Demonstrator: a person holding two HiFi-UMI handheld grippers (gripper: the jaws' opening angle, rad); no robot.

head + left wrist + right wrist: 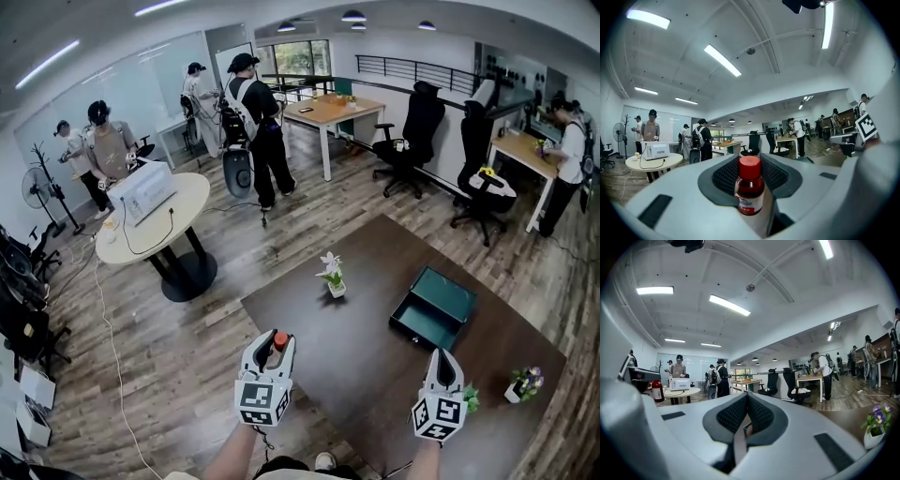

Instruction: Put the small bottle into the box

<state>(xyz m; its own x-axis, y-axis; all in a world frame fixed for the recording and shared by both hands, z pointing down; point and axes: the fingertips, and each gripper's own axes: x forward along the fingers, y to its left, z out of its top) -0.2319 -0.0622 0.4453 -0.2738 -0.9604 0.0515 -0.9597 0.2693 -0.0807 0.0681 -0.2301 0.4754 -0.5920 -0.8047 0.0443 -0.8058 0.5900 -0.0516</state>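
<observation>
A small dark-red bottle [279,343] with a red cap stands upright between the pads of my left gripper [272,339], held above the near left part of the dark brown table [366,366]. In the left gripper view the bottle [750,190] fills the gap of that gripper [750,163], which is shut on it. The open teal box [433,307] lies on the table, farther off and to the right. My right gripper [442,358] hovers near the front right, shut [747,399] with nothing in it. The bottle [657,390] also shows at the left of the right gripper view.
A small potted flower [333,275] stands mid-table left of the box. Another flower pot [523,382] sits at the right edge; it is the purple flower [876,425] in the right gripper view. A round white table [150,220], office chairs and standing people lie beyond.
</observation>
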